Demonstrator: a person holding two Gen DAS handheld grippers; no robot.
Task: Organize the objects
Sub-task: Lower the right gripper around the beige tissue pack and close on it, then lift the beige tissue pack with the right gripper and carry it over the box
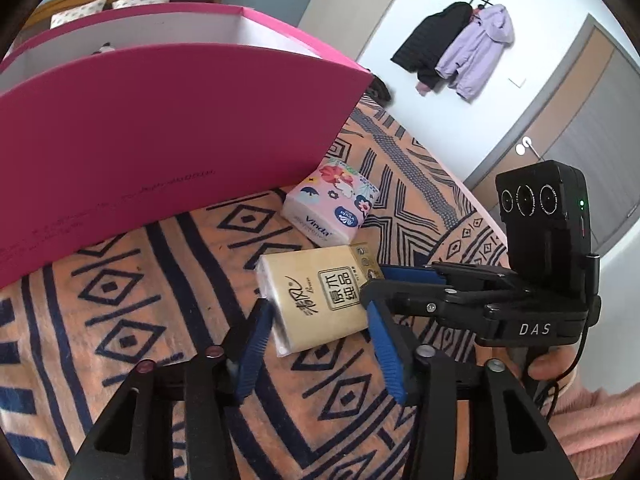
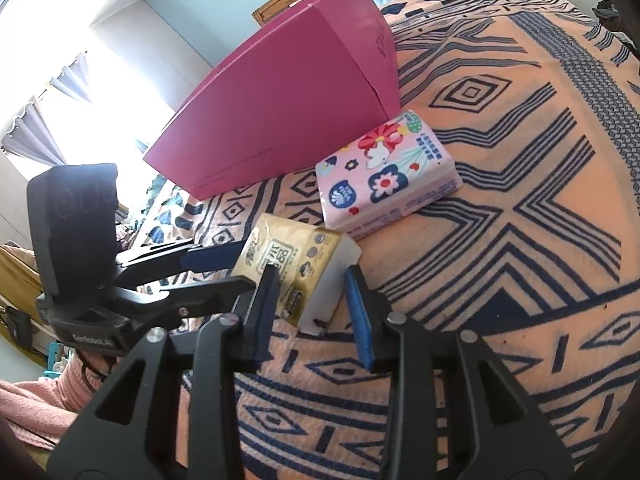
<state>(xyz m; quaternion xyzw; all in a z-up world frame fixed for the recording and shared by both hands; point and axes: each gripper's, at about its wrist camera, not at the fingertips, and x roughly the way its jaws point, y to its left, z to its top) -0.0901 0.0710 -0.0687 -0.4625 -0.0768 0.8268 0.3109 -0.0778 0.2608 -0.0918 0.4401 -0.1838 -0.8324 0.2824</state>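
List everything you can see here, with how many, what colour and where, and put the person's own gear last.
Tissue pack: one, tan-gold, on the bedspread between both grippers' fingers.
Floral tissue pack: one, pink, beside the box's corner.
Box: one, magenta, open-topped, standing on the bed.
Bedspread: one, orange with navy pattern.
Jackets: two, black and lilac, hanging on the wall rack.
Pillows: two, white with dots, at the wooden headboard.
Door: one, grey and wood, right.
Left gripper: black with blue pads, around the tan pack.
Right gripper: same colours, around that pack's end.
Sleeve: pink.
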